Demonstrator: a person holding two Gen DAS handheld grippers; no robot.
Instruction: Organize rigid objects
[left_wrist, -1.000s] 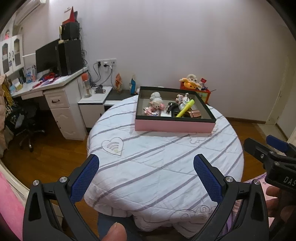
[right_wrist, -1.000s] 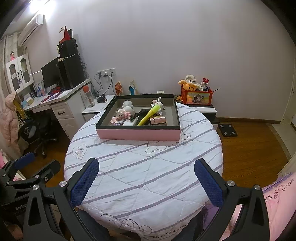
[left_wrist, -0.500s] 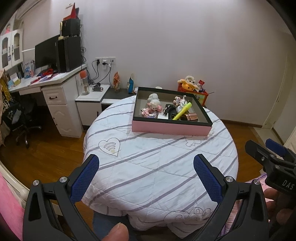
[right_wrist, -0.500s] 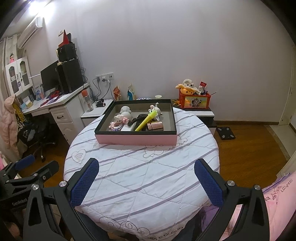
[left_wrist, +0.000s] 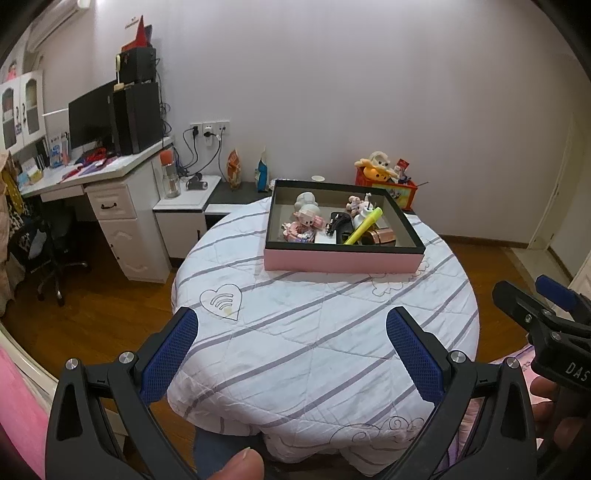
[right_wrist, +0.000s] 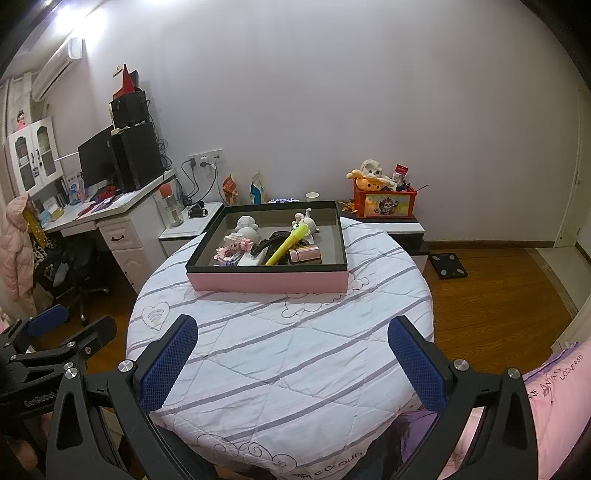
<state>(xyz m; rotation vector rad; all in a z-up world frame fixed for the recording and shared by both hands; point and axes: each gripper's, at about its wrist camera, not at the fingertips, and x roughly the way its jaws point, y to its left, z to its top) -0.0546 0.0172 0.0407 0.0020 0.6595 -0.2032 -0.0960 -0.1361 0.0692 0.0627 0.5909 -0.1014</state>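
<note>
A pink box (left_wrist: 341, 260) (right_wrist: 267, 281) with a black rim stands at the far side of a round table (left_wrist: 325, 332) (right_wrist: 280, 343) under a white striped quilt. Inside lie a yellow pen-like toy (left_wrist: 364, 226) (right_wrist: 288, 245), a rose-gold cylinder (left_wrist: 382, 236) (right_wrist: 304, 254), pink and white figurines (left_wrist: 306, 218) (right_wrist: 236, 247) and dark items. My left gripper (left_wrist: 291, 341) hangs open over the table's near edge, far short of the box. My right gripper (right_wrist: 291, 345) is open too, nothing between its blue pads.
A white desk (left_wrist: 110, 177) with a monitor and speakers, a low cabinet (left_wrist: 188, 210) and an office chair (left_wrist: 51, 254) fill the left. An orange toy crate (right_wrist: 384, 201) sits behind the table, a black scale (right_wrist: 448, 264) on the wood floor at right. Pink bedding (right_wrist: 554, 406) borders the near right.
Both grippers have drawn back and up a little, so the table and box look smaller and farther. Both jaws stay open.
</note>
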